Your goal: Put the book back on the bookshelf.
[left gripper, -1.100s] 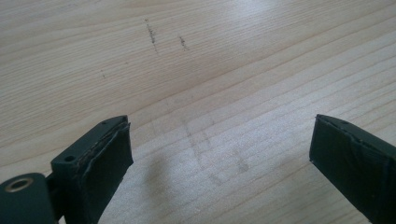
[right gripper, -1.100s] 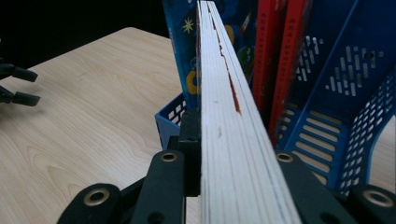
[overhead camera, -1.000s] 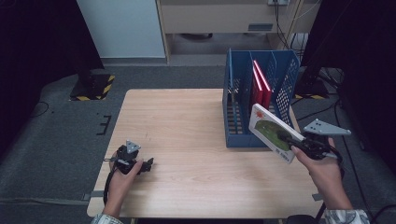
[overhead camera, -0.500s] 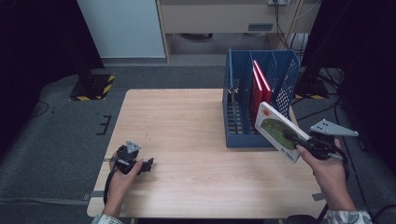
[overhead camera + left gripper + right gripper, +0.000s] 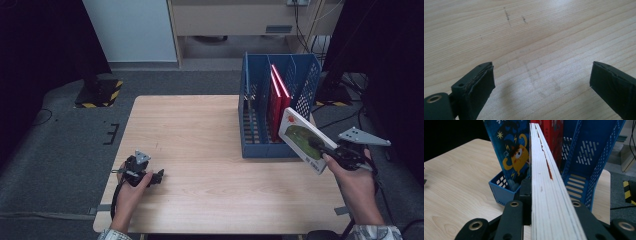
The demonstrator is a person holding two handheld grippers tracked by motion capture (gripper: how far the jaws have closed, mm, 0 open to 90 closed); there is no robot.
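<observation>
Hand-held gripper work at the counter [image 5: 200,130]: the right hand-held gripper [image 5: 327,150] is clamped on a white book with a green cover picture [image 5: 302,137], holding it tilted in the air off the counter's right edge, just beside the blue file rack [image 5: 305,85]. Seen along its jaws, the book's page edges [image 5: 544,182] run straight ahead toward the rack, where a blue cartoon book [image 5: 511,150] and a red book [image 5: 277,95] stand upright. Near the counter's front left corner, the left hand-held gripper [image 5: 156,176] rests with jaws wide apart, nothing between them.
</observation>
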